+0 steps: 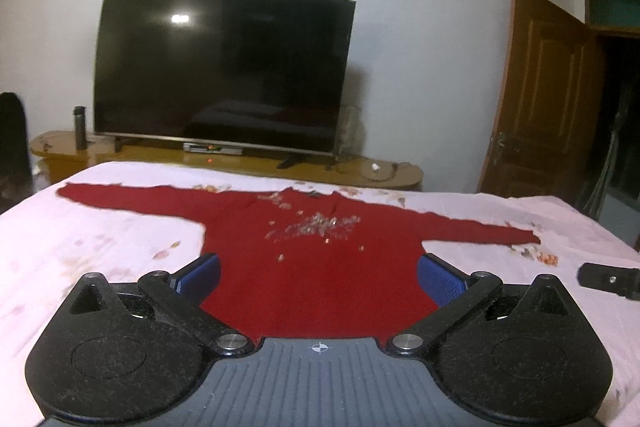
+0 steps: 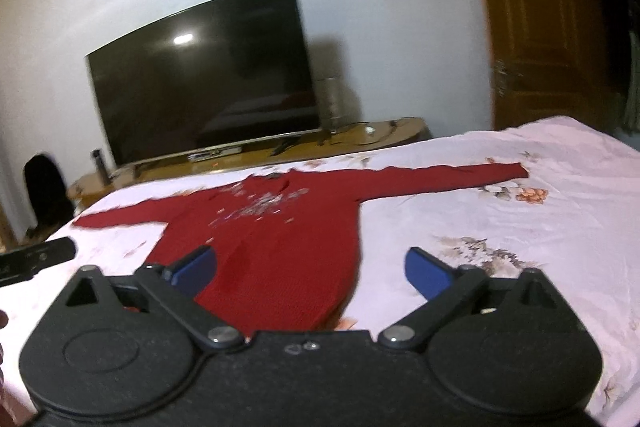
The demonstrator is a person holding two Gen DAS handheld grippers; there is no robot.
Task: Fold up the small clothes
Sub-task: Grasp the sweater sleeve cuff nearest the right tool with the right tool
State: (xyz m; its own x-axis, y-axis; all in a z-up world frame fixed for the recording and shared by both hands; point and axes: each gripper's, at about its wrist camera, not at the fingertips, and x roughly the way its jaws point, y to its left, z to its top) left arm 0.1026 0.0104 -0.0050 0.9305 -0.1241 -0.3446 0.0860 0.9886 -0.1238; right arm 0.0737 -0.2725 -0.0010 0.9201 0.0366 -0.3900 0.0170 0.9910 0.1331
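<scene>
Lying flat across the pale pink, flower-printed bedsheet (image 1: 100, 227) is the red knitted long-sleeved sweater (image 1: 304, 267), front up, both sleeves stretched straight out to the sides and its silvery bead trim (image 1: 316, 223) scattered over the chest. I hold my left gripper (image 1: 318, 273) low over the near hem; its blue-padded fingers (image 1: 200, 273) stand wide apart, one over each side edge of the sweater's body, clamping nothing. My right gripper (image 2: 312, 269) sits further toward the sweater's right side: its jaws are likewise spread wide, the left blue pad (image 2: 196, 267) over the red knit and the right blue pad (image 2: 428, 273) over bare sheet, with the sweater's side edge running between them and no cloth pinched. Each wrist view catches the black tip of the other gripper at its margin, level with the hem. Beyond the bed's far edge stand a large dark flat-screen television (image 1: 224, 71) on a long, low wooden cabinet (image 1: 392, 171), a slim dark bottle (image 1: 80, 127) at the cabinet's left end, and an open brown panelled wooden door (image 1: 540, 95) to the right. The right wrist view is somewhat blurred.
</scene>
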